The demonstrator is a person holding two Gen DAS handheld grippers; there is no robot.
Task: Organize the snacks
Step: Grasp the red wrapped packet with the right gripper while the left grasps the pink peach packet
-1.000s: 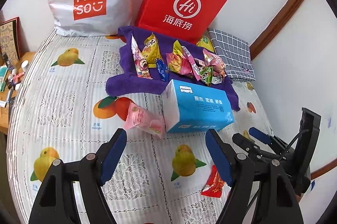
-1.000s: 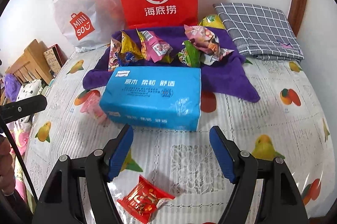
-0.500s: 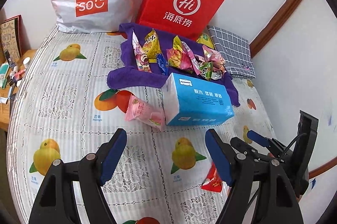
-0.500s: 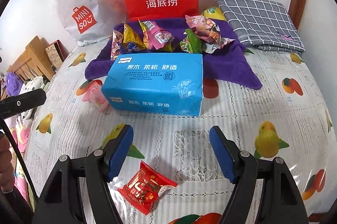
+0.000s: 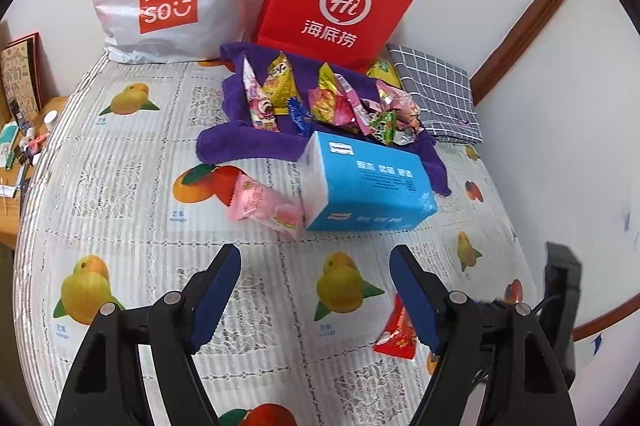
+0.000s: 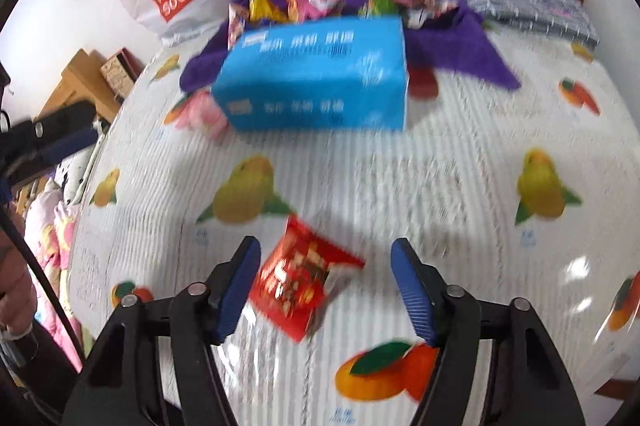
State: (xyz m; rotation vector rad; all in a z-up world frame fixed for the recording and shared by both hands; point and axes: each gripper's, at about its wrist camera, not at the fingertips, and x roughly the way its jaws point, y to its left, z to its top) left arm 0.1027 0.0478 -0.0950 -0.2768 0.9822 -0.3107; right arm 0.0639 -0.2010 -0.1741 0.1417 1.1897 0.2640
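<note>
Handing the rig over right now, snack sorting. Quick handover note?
Right gripper: jaws closing, red snack packet lies between them on the table, not gripped yet.
Left gripper: open, empty, hovering short of the pink snack packet.
Things: pink packet lies against the blue tissue pack; a pile of snacks sits on the purple towel behind it.
Done: most snacks on the towel.
Left: the red and pink packets, probably bound for the towel.
</note>
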